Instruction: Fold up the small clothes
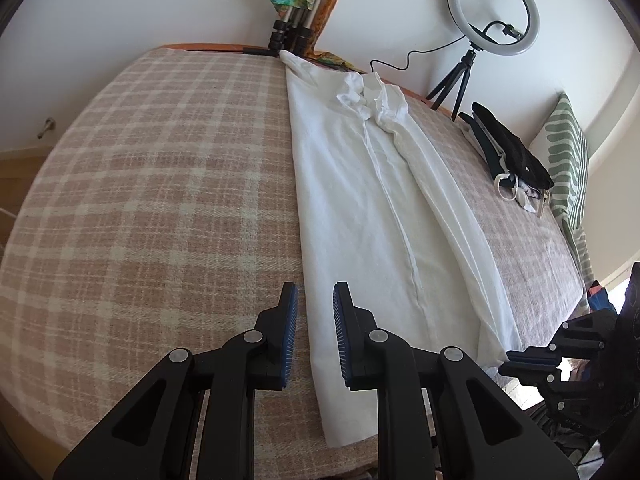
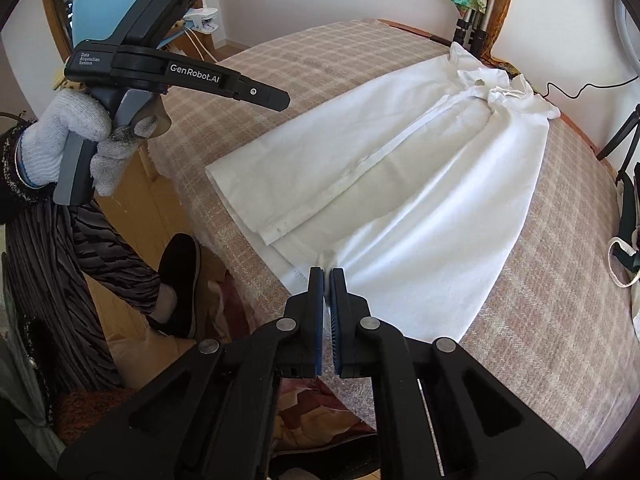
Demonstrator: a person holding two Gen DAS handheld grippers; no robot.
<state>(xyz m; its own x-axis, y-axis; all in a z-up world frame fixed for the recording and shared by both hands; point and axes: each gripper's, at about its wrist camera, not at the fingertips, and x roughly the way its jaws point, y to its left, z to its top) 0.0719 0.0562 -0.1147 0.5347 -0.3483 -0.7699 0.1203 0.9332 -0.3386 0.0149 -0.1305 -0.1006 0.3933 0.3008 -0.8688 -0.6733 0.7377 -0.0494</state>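
Shirt [image 1: 384,208], white and folded lengthwise, lies along the bed [image 1: 152,184] from near edge to far edge. Dark clothes [image 1: 508,148] sit near the bed's right edge. Right gripper [image 2: 327,274] pinches the shirt's near hem; left gripper [image 1: 315,292] hovers open, empty.

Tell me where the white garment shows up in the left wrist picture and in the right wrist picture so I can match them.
Left wrist: the white garment runs from top centre down to bottom centre, just right of the open left tongs.
Right wrist: the white garment fills the centre, its near hem pinched in the right tongs.
Shared landmark: the tripod legs against the wall past the garment's far, bunched end.
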